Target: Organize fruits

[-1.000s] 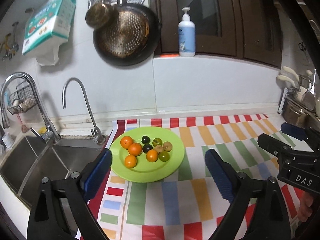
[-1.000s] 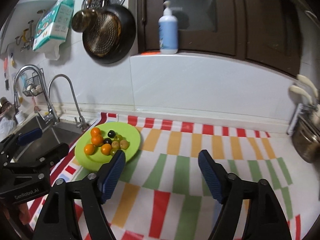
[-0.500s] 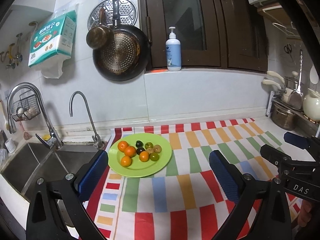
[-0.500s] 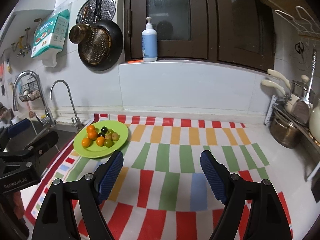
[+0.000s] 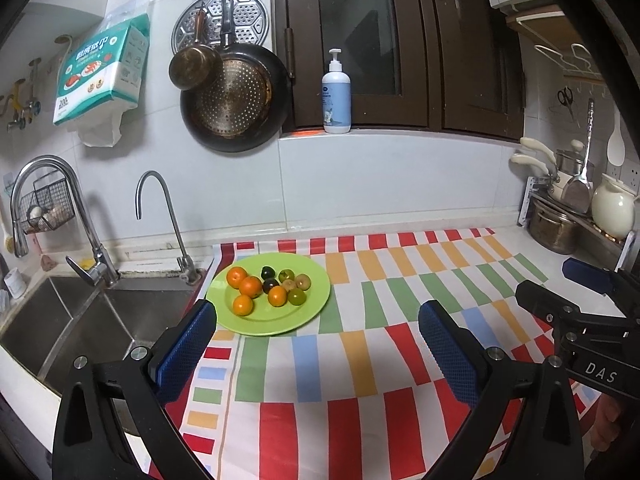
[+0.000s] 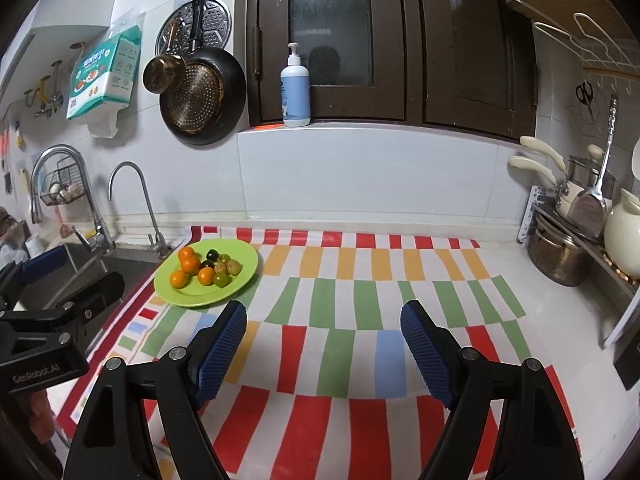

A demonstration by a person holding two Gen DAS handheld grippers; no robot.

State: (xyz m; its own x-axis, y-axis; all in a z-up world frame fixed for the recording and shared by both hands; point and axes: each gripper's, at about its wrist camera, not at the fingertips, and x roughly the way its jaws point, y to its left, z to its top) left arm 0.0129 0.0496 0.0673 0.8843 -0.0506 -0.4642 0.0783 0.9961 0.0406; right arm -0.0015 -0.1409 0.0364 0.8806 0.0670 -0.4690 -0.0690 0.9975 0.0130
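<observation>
The fruits [image 5: 267,286] all sit bunched on the green plate [image 5: 312,308], at the left end of the striped cloth [image 5: 400,320] beside the sink [image 5: 80,320]: four orange ones to the left, two dark and four greenish ones to the right, most touching a neighbour. Both grippers are empty with jaws wide apart, held well back from the plate. From the left gripper [image 5: 318,344] the plate lies ahead and slightly left; from the right gripper [image 6: 324,340] it lies far to the left, so the left one is nearer. The fruits are round, with no long axis. This grouping fits fruit already sorted or fruit awaiting a move elsewhere
</observation>
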